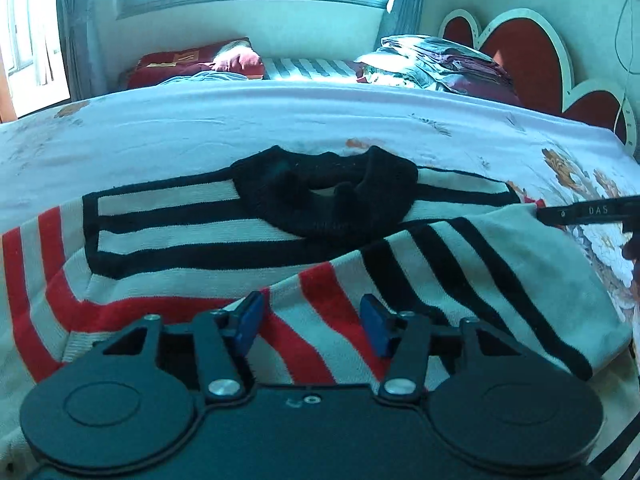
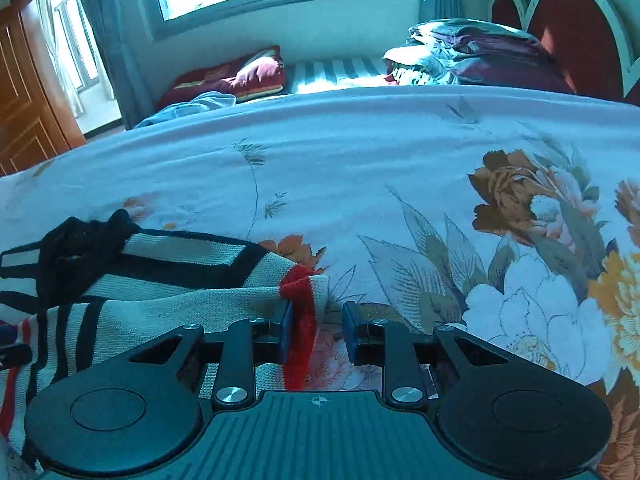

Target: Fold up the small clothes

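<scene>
- My left tool point(image 1: 312, 326) hovers spread over the striped sweater point(image 1: 224, 232) at lower centre.
- My right tool point(image 2: 316, 330), spread, straddles the sweater's red cuff point(image 2: 300, 300) on the bed point(image 2: 320, 152).

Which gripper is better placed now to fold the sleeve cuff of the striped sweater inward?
Probably the right gripper: its open jaws straddle the red cuff at the striped sweater edge. The left gripper is open over the sweater's middle, away from the cuff.
</scene>
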Demonstrator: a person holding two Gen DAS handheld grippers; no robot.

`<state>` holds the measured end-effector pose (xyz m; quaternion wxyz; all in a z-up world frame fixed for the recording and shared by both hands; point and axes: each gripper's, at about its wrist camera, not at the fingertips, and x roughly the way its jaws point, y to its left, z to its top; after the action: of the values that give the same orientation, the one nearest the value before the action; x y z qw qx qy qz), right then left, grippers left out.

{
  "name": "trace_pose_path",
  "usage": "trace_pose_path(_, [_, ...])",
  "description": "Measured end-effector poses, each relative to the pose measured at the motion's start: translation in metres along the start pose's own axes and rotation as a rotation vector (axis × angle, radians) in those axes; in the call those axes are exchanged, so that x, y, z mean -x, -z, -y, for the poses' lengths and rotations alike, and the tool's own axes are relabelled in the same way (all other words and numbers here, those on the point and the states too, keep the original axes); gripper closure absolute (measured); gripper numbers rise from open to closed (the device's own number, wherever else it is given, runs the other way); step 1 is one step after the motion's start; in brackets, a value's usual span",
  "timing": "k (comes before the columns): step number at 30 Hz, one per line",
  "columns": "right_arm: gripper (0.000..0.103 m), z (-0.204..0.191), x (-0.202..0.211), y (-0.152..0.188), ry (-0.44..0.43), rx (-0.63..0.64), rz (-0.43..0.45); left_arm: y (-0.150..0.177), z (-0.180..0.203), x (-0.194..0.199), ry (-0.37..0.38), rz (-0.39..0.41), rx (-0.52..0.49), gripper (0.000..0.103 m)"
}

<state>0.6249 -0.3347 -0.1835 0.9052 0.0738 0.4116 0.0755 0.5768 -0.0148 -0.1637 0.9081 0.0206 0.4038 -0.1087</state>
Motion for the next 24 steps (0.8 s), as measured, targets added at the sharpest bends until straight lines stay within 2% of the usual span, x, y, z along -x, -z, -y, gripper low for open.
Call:
trace_pose_path(5, [0.079, -0.009, 0.004, -0.001, 0.028, 0.046, -0.008, -0.007, 0.01, 0.0, -0.033, -0.017, 0.006, 0.048])
trace_pose_path(8, [0.079, -0.017, 0.027, 0.003, 0.0, 0.055, -0.015, -0.004, 0.022, 0.015, -0.019, 0.007, -0.02, 0.048])
trace_pose_path(12, [0.079, -0.036, 0.052, 0.038, -0.023, 0.115, -0.066, 0.019, 0.032, 0.018, -0.024, -0.023, -0.07, 0.046])
trace_pose_path(14, [0.079, -0.04, 0.054, 0.057, 0.014, 0.133, -0.026, 0.023, 0.031, 0.019, -0.021, -0.008, -0.06, 0.046])
trace_pose_path(16, [0.079, -0.039, 0.058, 0.052, 0.023, 0.082, -0.036, 0.017, 0.03, 0.026, -0.019, -0.014, -0.047, 0.047])
trace_pose_path(18, [0.079, -0.047, 0.072, 0.049, 0.012, 0.087, -0.005, 0.018, 0.027, 0.038, -0.023, 0.02, -0.035, 0.047])
trace_pose_path(20, [0.078, -0.057, 0.09, 0.056, 0.001, 0.108, 0.017, 0.025, 0.023, 0.046, -0.07, 0.033, -0.048, 0.047])
trace_pose_path(22, [0.079, -0.066, 0.098, 0.071, -0.009, 0.128, -0.007, 0.037, 0.013, 0.042, -0.076, -0.024, -0.035, 0.046])
trace_pose_path(24, [0.078, -0.073, 0.091, 0.093, 0.023, 0.168, -0.063, 0.046, 0.005, 0.043, -0.037, -0.005, -0.027, 0.046])
